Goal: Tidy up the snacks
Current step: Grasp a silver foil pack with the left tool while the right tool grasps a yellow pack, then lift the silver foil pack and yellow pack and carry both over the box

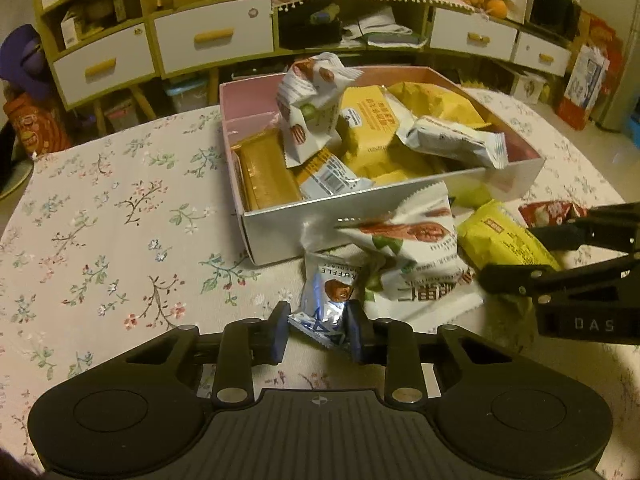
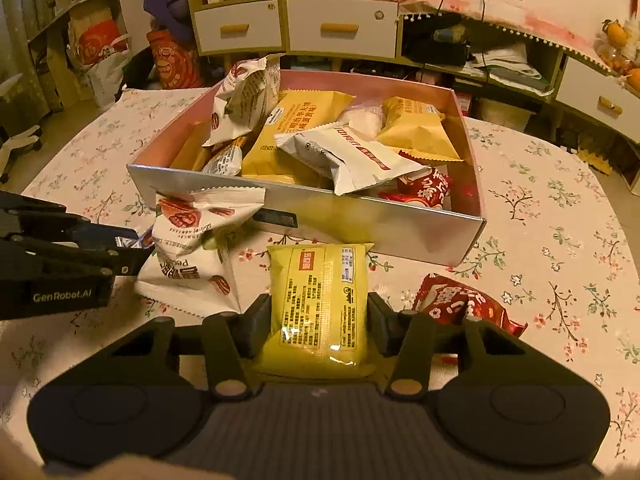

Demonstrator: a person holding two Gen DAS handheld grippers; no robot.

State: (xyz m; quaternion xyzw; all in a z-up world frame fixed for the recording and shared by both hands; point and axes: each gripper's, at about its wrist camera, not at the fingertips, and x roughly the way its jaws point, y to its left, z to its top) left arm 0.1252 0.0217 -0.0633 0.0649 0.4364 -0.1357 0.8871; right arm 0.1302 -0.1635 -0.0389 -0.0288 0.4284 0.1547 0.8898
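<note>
Gripping a small silver truffle chocolate packet in my left gripper, I have both pads pressed against its crinkled foil, and the packet lies low over the floral tablecloth just in front of the box. My right gripper is closed on a yellow snack packet, its fingers against the packet's two long sides, with the packet's far end pointing toward the near wall of the box. Between my two grippers sits a white walnut-print packet, crumpled and leaning against the box's front wall, touching the chocolate packet on one side and lying just beside the yellow one on the other. A red packet rests on the cloth to the right of my right gripper, near the box's front corner. The open box, silver outside and pink inside, stands in the middle of the table and is already heaped with snacks: several yellow packets, a white packet with a red stripe lying across them, another walnut-print packet standing upright at the back left, a golden-brown bar along the left wall, and a red packet tucked in the front right corner. Behind the table runs a low cabinet with white drawers.
</note>
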